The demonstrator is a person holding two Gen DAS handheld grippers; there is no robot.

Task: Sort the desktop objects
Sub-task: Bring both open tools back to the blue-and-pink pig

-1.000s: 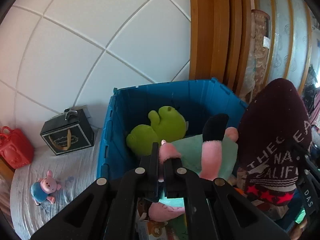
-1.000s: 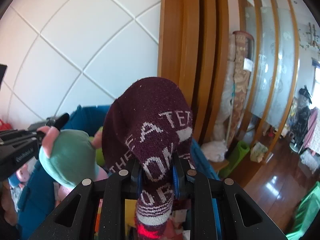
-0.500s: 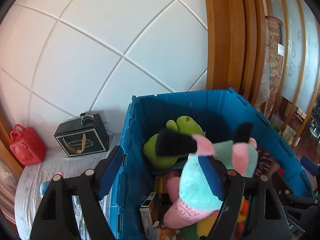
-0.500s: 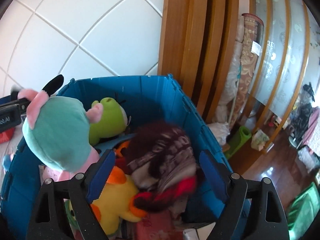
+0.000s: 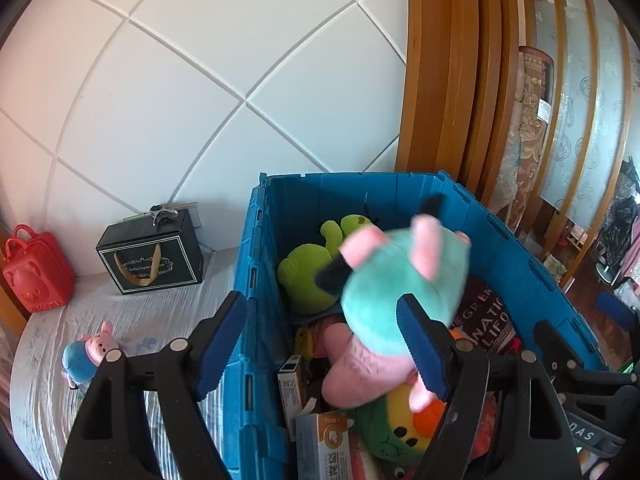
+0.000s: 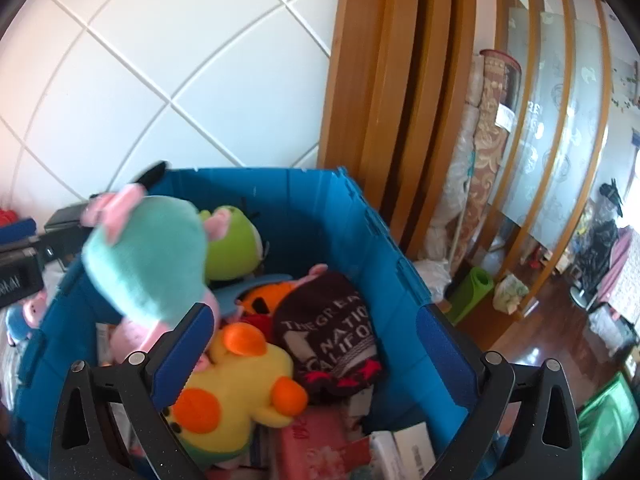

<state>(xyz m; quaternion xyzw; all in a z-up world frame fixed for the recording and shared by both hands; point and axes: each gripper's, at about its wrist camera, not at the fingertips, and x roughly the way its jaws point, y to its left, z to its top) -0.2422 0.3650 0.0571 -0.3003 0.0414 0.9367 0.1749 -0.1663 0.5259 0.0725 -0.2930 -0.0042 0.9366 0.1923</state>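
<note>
A blue crate (image 5: 256,280) (image 6: 384,264) holds plush toys and boxes. A pink pig plush in a teal dress (image 5: 400,276) (image 6: 148,264) is blurred, dropping into the crate, free of my open left gripper (image 5: 320,340). The maroon knit hat (image 6: 332,328) (image 5: 484,320) lies inside the crate beside a yellow duck plush (image 6: 236,380) and a green plush (image 5: 312,272). My right gripper (image 6: 312,356) is open and empty above the crate.
On the white bed cover (image 5: 160,320) left of the crate lie a small pig toy in blue (image 5: 88,356), a black gift box (image 5: 152,256) and a red toy case (image 5: 32,272). A wooden frame (image 6: 384,80) and floor are to the right.
Both grippers opened. The hat fell from the right gripper into the crate. The pig plush left the left gripper and is falling into the crate.
</note>
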